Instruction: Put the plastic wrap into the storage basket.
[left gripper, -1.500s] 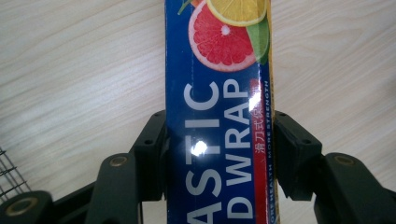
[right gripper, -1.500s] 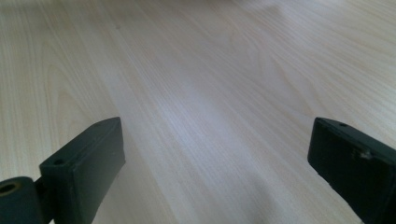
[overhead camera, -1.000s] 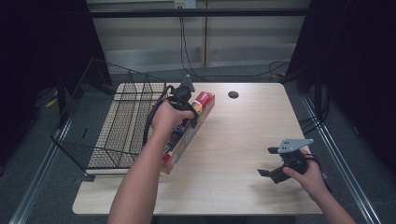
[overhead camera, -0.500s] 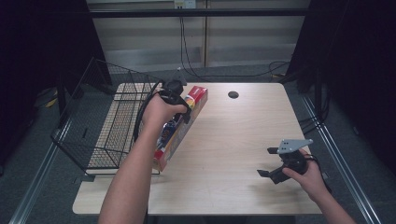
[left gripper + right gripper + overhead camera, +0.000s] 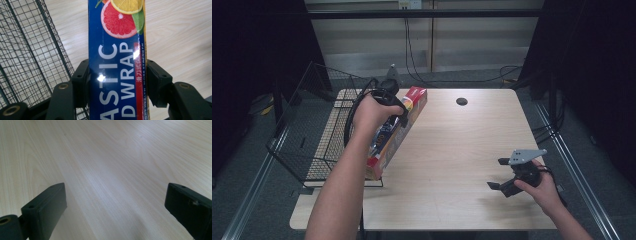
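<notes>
Beside the wire basket on the table, the left gripper pinches a long plastic wrap box, lifted at a tilt. The carrying step looks in hand; next comes lowering it into the basket. The right gripper rests spread. The label reads "PLASTIC FOOD WRAP" in part.

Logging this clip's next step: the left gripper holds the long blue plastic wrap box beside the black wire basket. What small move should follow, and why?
Probably carry the long blue plastic wrap box leftward over the black wire basket. The left gripper clamps its sides and the box hangs tilted at the basket's edge.
</notes>
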`<state>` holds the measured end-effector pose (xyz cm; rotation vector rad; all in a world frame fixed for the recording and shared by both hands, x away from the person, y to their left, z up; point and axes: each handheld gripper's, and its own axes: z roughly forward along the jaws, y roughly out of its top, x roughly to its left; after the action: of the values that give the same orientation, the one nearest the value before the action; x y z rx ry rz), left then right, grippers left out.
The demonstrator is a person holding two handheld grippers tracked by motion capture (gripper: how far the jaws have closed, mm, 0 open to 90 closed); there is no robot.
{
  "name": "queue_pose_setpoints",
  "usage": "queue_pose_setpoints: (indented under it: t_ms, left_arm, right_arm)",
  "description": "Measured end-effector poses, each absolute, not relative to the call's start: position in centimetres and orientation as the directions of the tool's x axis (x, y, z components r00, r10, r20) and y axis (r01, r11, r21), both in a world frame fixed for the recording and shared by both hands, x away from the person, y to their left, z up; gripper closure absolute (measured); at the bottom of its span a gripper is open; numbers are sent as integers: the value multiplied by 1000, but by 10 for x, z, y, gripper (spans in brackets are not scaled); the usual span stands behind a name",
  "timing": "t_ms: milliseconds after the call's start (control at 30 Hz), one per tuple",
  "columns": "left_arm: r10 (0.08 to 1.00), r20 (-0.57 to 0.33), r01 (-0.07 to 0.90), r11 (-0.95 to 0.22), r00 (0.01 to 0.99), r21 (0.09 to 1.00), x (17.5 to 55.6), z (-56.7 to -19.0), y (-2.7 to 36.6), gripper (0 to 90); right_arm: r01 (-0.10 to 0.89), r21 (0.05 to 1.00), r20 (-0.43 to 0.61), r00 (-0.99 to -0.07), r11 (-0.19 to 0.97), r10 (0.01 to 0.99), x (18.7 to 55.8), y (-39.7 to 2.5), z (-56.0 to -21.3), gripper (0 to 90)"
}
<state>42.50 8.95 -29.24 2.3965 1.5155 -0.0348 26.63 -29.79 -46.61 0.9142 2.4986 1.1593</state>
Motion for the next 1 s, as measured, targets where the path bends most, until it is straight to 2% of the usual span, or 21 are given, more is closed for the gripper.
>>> queue_pose_setpoints:
  t_ms: [600, 733, 1000]
  left_arm:
    - [886, -178, 893, -383, 427, 234, 425, -277, 107, 456]
    - [894, -180, 897, -359, 410, 258, 425, -274, 112, 455]
    - [906, -175, 907, -336, 384, 252, 424, -267, 124, 455]
  right_arm:
    - [439, 753, 40, -774, 490, 632, 266, -298, -466, 36]
    - [440, 753, 41, -773, 489, 633, 266, -298, -466, 36]
    - [437, 752, 37, -775, 492, 631, 267, -297, -467, 36]
